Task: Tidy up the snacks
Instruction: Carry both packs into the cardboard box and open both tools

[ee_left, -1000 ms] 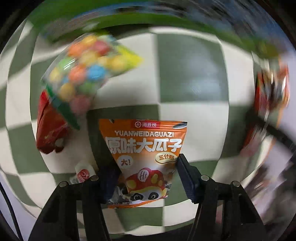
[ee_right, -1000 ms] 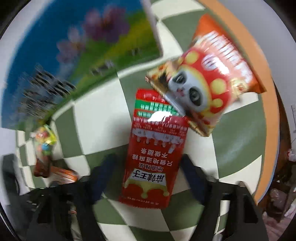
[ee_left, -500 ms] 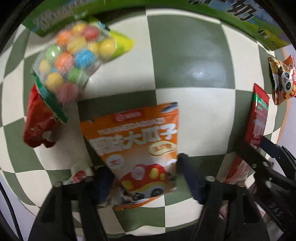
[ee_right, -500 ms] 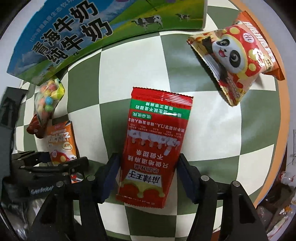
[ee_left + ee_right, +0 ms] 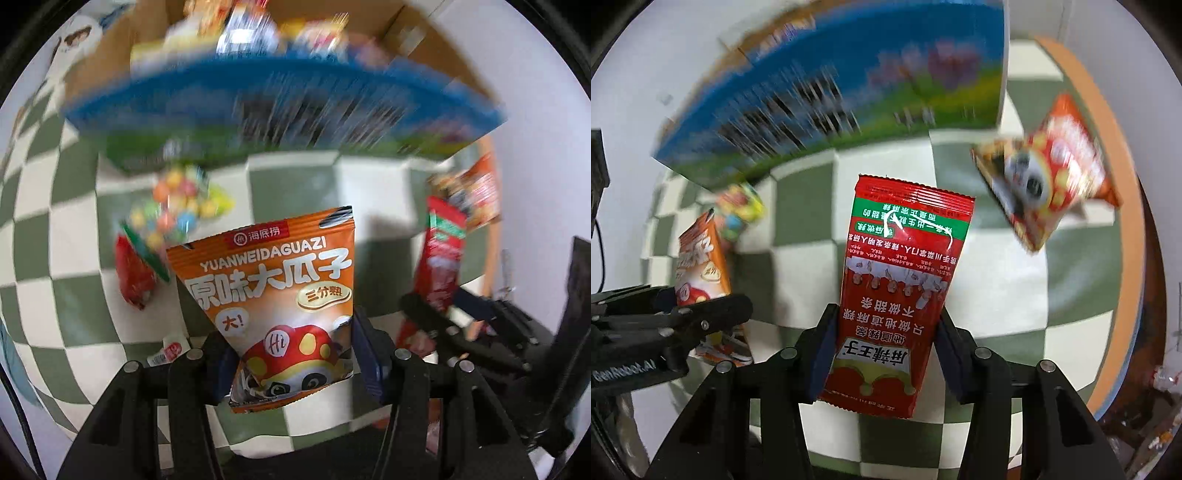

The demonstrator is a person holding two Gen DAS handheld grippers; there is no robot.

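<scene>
Two snack packs [image 5: 280, 295] [image 5: 901, 288], one per hand-held gripper [image 5: 295, 365] [image 5: 882, 350].

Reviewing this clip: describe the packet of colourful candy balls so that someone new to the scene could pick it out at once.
Start at the big blue and green carton standing on the green and white checkered table. Just in front of its left end lies the candy packet, resting against a crumpled red wrapper. It alone is see-through, showing round multicoloured balls; the neighbouring packs are printed orange or red.
</scene>
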